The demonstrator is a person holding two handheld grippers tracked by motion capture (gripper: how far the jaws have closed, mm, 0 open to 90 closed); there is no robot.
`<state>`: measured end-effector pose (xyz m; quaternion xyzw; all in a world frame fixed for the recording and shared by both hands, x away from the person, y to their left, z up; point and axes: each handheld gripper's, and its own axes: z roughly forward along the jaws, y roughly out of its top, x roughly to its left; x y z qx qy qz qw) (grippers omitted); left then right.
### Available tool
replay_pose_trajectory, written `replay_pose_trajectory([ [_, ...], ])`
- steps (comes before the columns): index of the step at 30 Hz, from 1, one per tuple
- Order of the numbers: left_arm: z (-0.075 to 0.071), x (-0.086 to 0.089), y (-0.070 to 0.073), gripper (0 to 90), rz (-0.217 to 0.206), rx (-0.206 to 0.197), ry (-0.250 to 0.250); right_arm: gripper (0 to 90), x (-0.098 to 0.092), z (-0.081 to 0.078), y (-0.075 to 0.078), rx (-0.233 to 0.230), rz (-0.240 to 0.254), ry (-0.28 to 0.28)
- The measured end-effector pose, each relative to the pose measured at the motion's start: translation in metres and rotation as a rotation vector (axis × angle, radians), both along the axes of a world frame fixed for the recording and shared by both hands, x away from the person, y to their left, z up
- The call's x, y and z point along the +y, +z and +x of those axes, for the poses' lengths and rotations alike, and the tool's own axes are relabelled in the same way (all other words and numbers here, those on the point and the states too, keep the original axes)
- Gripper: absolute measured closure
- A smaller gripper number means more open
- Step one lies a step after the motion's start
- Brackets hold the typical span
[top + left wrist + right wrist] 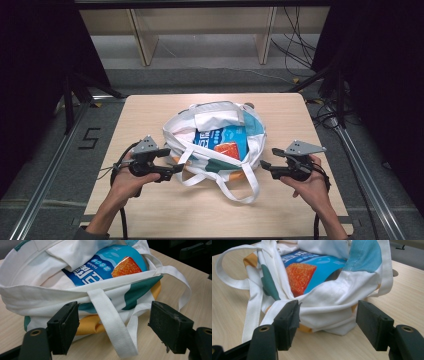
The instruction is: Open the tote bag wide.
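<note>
A white cloth tote bag (216,119) with teal, blue and orange patches lies slumped in the middle of the wooden table (165,210). Its mouth gapes, and a blue snack packet (226,141) with an orange picture lies inside. My left gripper (175,169) sits at the bag's near left edge. In the left gripper view, my left gripper (112,325) stands open, with a white strap (107,315) lying loose between its jaws. My right gripper (265,169) is at the bag's near right edge. In the right gripper view, my right gripper (328,320) is open around the bag's rim, close to the packet (312,267).
The bag's long handles (240,192) trail toward the table's front edge. Metal rails (45,180) run along both sides of the table. Behind the table are pale wooden furniture legs (142,40), and cables (300,45) lie on the floor at the back right.
</note>
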<state>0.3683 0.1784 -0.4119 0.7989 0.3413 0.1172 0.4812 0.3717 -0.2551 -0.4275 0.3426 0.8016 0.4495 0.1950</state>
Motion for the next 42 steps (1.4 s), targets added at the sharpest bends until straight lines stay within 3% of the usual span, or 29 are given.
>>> replay_pose_trajectory([
  [1, -0.001, 0.000, 0.000, 23.1, -0.001, 0.002, -0.002, 36.0, 0.000, -0.002, 0.000, 0.029, 0.003, -0.002],
  [8, -0.010, 0.001, -0.004, 21.8, -0.005, 0.002, -0.005, 35.3, -0.004, -0.007, -0.004, 0.018, 0.011, -0.013],
  [9, -0.011, 0.001, -0.005, 21.7, -0.006, 0.004, -0.010, 35.2, -0.004, -0.009, -0.004, 0.046, 0.021, -0.012],
  [10, -0.012, 0.001, -0.006, 21.6, -0.005, 0.003, -0.006, 35.2, -0.004, -0.009, -0.005, 0.025, 0.019, -0.022],
  [12, -0.014, 0.001, -0.008, 21.4, 0.001, 0.006, -0.004, 35.2, -0.006, -0.011, -0.005, 0.048, 0.013, -0.026],
  [13, -0.015, 0.001, -0.008, 21.3, 0.006, 0.005, -0.004, 35.1, -0.007, -0.010, -0.007, 0.019, 0.007, -0.016],
  [16, -0.019, 0.001, -0.012, 21.2, -0.005, 0.008, -0.004, 35.1, -0.007, -0.015, -0.008, 0.048, 0.019, -0.033],
  [17, -0.020, 0.001, -0.013, 21.2, -0.004, 0.005, -0.002, 35.0, -0.009, -0.013, -0.008, 0.014, 0.006, -0.015],
  [18, -0.021, 0.000, -0.015, 21.2, -0.014, 0.000, 0.001, 35.0, -0.008, -0.017, -0.008, 0.060, 0.016, -0.031],
  [20, -0.023, 0.000, -0.017, 21.1, -0.014, 0.006, -0.010, 34.9, -0.010, -0.017, -0.010, 0.025, 0.009, -0.018],
  [21, -0.024, 0.000, -0.018, 21.1, -0.014, 0.010, -0.010, 34.8, -0.009, -0.019, -0.010, 0.048, 0.020, -0.017],
  [25, -0.029, 0.002, -0.023, 20.9, -0.010, 0.013, -0.004, 33.6, -0.010, -0.025, -0.013, 0.057, 0.020, -0.036],
  [27, -0.032, 0.003, -0.027, 20.8, -0.016, 0.016, -0.008, 32.9, -0.014, -0.024, -0.015, 0.025, 0.002, -0.021],
  [28, -0.033, 0.003, -0.028, 20.7, -0.015, 0.017, -0.008, 31.9, -0.013, -0.028, -0.016, 0.066, 0.018, -0.039],
  [31, -0.035, 0.005, -0.033, 20.4, -0.004, 0.012, -0.024, 30.9, -0.015, -0.031, -0.019, 0.085, 0.023, -0.040],
  [32, -0.037, 0.005, -0.034, 20.3, -0.005, 0.014, -0.019, 30.2, -0.017, -0.030, -0.021, 0.054, 0.013, -0.039],
  [33, -0.038, 0.006, -0.036, 20.3, -0.002, 0.012, -0.015, 29.1, -0.017, -0.033, -0.022, 0.079, 0.020, -0.051],
  [35, -0.040, 0.006, -0.040, 20.3, -0.014, 0.021, -0.014, 27.8, -0.019, -0.034, -0.024, 0.069, 0.016, -0.046],
  [37, -0.042, 0.007, -0.045, 20.2, -0.017, 0.028, -0.015, 25.9, -0.018, -0.038, -0.026, 0.084, 0.042, -0.065],
  [38, -0.042, 0.008, -0.046, 20.1, -0.010, 0.028, -0.023, 25.6, -0.019, -0.037, -0.027, 0.062, 0.038, -0.049],
  [41, -0.045, 0.010, -0.051, 20.0, -0.015, 0.027, -0.022, 24.3, -0.018, -0.042, -0.029, 0.079, 0.059, -0.065],
  [42, -0.046, 0.010, -0.053, 19.8, -0.018, 0.031, -0.020, 23.7, -0.019, -0.042, -0.029, 0.052, 0.032, -0.059],
])
